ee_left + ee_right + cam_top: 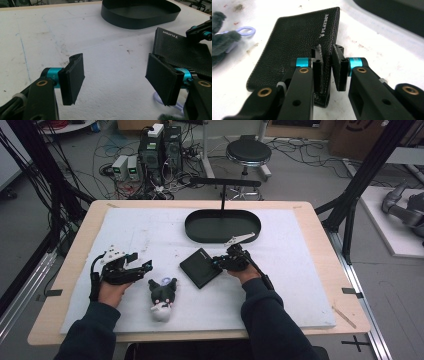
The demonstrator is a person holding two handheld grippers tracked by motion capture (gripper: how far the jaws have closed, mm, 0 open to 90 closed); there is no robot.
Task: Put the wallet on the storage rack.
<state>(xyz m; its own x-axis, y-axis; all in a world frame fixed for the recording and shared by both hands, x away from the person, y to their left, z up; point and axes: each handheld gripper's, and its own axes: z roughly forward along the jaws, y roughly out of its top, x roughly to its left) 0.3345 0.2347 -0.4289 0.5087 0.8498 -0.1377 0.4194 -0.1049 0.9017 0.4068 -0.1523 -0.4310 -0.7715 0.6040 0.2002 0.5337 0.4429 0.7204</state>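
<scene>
A person is sitting at a pale wooden table (325, 270) covered by a white foam sheet (150, 235), both dark-sleeved forearms coming in from the bottom of the high view. Right of centre in that view, the right gripper (220, 261) is reaching onto the near right edge of a flat black grained-leather wallet (200, 268) that is lying on the foam just below the middle of the frame. In the right gripper view the wallet (294, 47) is stretching from the lower centre toward the upper right, silver lettering near its far corner, and the right gripper (327, 67) is standing with its jaws drawn in narrow around the wallet's stitched edge — one pad over the leather, the other beside the edge; whether the pads are already pressing on it I cannot tell. At the left of the high view the left gripper (137, 265) is resting low over the foam, and in its own view the left gripper (115, 78) is showing its jaws spread wide with bare foam between them. A small black-and-white plush toy (161, 296) is lying near the lower centre, between the two hands, and a black oval tray (222, 226) is sitting above the wallet, toward the upper centre — well apart from it.
</scene>
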